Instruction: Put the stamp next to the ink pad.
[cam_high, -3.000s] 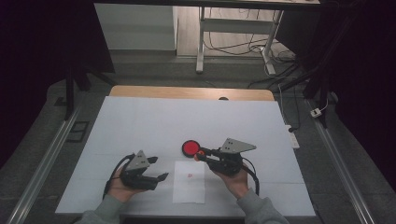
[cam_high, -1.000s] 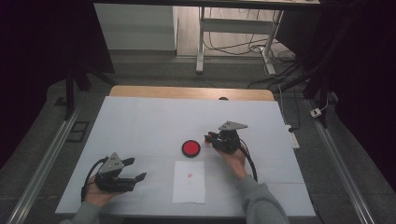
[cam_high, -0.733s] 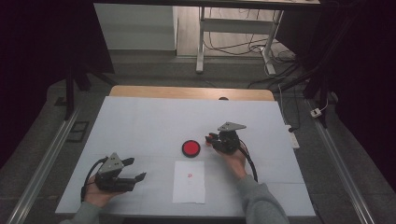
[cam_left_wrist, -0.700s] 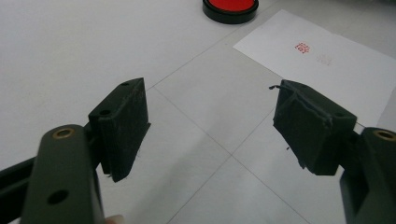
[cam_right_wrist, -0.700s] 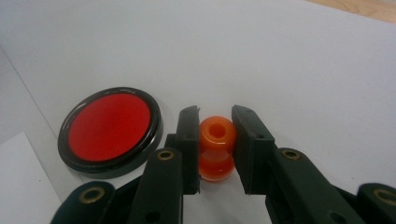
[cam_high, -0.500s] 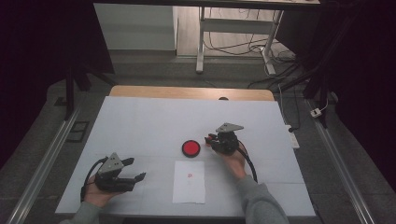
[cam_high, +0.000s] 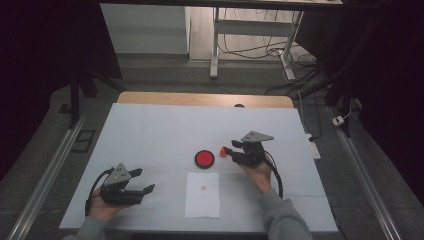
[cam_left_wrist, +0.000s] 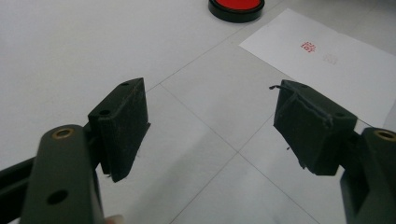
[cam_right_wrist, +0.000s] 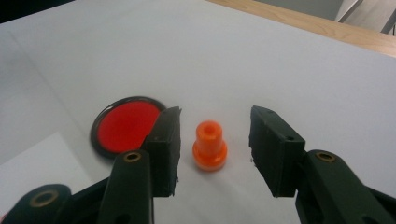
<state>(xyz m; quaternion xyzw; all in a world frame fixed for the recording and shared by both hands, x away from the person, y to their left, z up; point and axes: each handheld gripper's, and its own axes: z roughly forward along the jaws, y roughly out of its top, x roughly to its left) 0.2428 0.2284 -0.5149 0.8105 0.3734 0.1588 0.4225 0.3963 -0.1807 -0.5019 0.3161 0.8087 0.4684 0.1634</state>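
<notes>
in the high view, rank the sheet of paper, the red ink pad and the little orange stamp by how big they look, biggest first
1. The sheet of paper, clearly the largest.
2. The red ink pad, a round dish much smaller than the paper.
3. The orange stamp, the smallest, standing just right of the pad in front of the right gripper.

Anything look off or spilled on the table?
Nothing stands out. The stamp stands upright beside the ink pad, between the right gripper fingers, which have just opened off it. The paper lies flat with one red print and a fainter one.
</notes>
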